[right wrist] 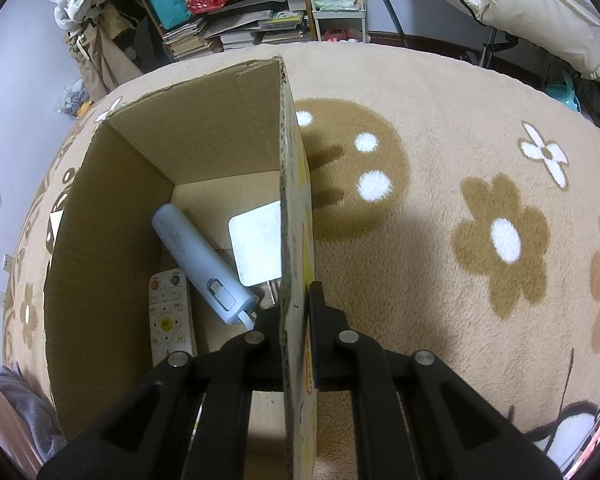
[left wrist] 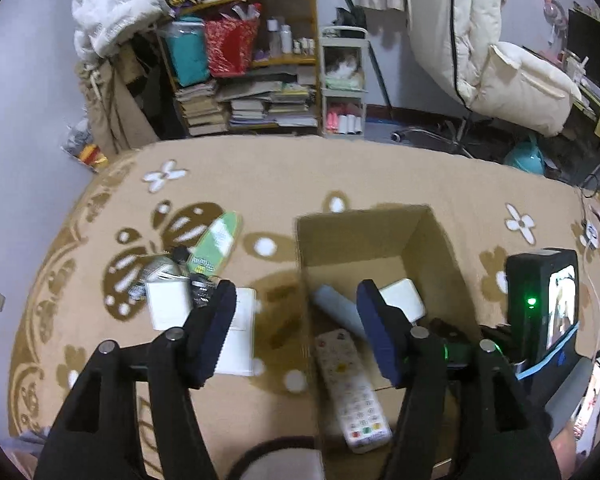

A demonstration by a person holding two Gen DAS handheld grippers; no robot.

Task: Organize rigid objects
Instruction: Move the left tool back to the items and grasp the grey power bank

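Note:
An open cardboard box (left wrist: 380,232) stands on a beige flowered blanket. Inside it lie a white remote (left wrist: 352,392), a grey cylinder (left wrist: 336,308) and a flat white square device (left wrist: 406,298). My left gripper (left wrist: 296,320) is open, held above the box's left wall, with nothing between its fingers. Left of the box lie a white box (left wrist: 168,308), a white card (left wrist: 240,336), a green pack (left wrist: 216,244) and small black items (left wrist: 200,292). My right gripper (right wrist: 296,300) is shut on the box's right wall (right wrist: 288,160). The remote (right wrist: 168,312) and cylinder (right wrist: 200,256) show beside it.
A crowded bookshelf (left wrist: 252,80) and a small white cart (left wrist: 344,84) stand beyond the blanket's far edge. A padded cream chair (left wrist: 500,60) is at the back right. Bare blanket (right wrist: 460,200) stretches right of the box. A sleeve (right wrist: 12,412) shows at the lower left.

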